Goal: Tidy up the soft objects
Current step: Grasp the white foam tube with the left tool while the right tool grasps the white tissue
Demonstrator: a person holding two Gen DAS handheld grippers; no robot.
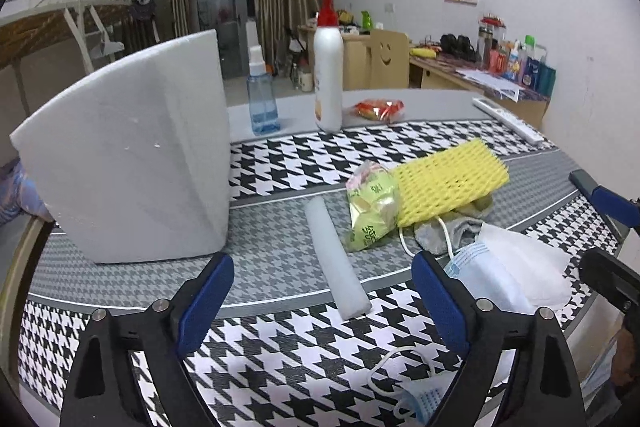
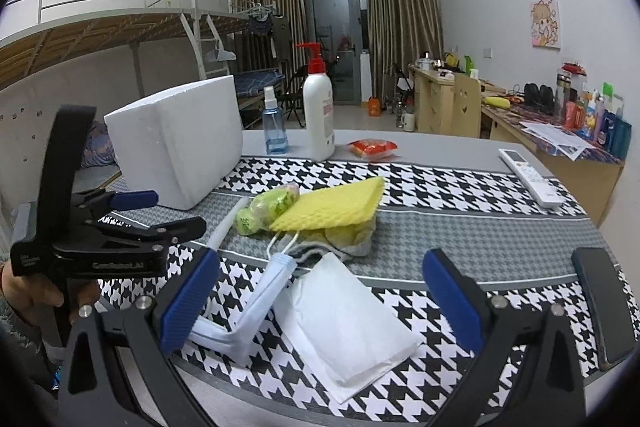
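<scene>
Soft things lie in a loose pile on the houndstooth mat: a yellow foam net (image 1: 448,181) (image 2: 332,205), a green snack bag (image 1: 372,207) (image 2: 266,209), a grey sock (image 1: 448,231) (image 2: 352,239), a blue face mask (image 1: 486,277) (image 2: 256,303), a white tissue pack (image 1: 528,267) (image 2: 352,323) and a white foam stick (image 1: 338,259) (image 2: 226,227). A big white foam block (image 1: 128,155) (image 2: 176,143) stands at the left. My left gripper (image 1: 322,303) is open and empty, just short of the foam stick. My right gripper (image 2: 320,301) is open and empty over the tissue pack.
A lotion pump bottle (image 1: 328,83) (image 2: 318,115), a blue spray bottle (image 1: 262,99) (image 2: 274,125) and a red snack packet (image 1: 378,109) (image 2: 372,148) stand at the back. A white remote (image 2: 530,177) lies at right, a dark phone (image 2: 602,303) near the right edge.
</scene>
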